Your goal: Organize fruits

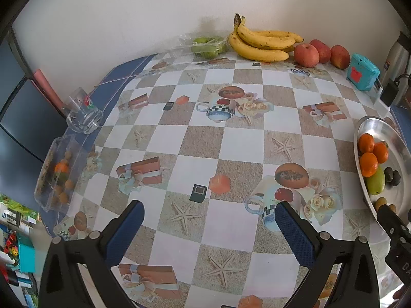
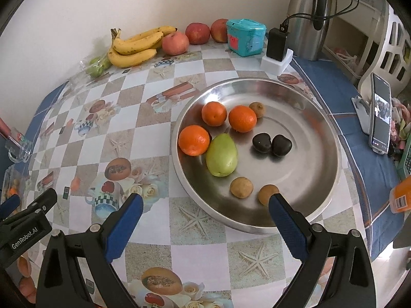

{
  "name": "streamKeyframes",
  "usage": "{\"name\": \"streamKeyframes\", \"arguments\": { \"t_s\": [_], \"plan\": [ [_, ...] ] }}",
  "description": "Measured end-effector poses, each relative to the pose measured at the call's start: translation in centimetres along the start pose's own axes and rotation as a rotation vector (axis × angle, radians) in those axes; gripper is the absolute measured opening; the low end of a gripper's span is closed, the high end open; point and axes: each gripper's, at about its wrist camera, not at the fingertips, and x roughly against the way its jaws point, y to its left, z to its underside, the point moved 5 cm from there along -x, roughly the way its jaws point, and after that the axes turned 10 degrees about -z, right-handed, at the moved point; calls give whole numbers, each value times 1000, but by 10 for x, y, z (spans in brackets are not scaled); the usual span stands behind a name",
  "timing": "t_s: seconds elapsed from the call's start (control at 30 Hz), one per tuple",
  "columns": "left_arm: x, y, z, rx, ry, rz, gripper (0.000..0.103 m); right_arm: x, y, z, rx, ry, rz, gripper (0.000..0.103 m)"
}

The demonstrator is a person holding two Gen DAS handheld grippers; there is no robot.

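We see the steel bowl (image 2: pixel 257 154) on the right holding the fruit. The pear (image 2: pixel 221 155) looks firm and heavy; we'd grip its wide belly. The mandarins (image 2: pixel 194 140) are soft-skinned, the longans (image 2: pixel 241 187) small and rollable. Both the left gripper (image 1: pixel 209 224) and the right gripper (image 2: pixel 205 211) gape empty. "GenRobot.AI" is readable.
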Motion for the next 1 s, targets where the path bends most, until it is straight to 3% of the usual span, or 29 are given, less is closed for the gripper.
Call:
{"name": "streamKeyframes", "arguments": {
  "t_s": [1.0],
  "plan": [
    [-4,-4,2,-16,16,14,103,-6,4,1,27,24,10,98]
  ]
}}
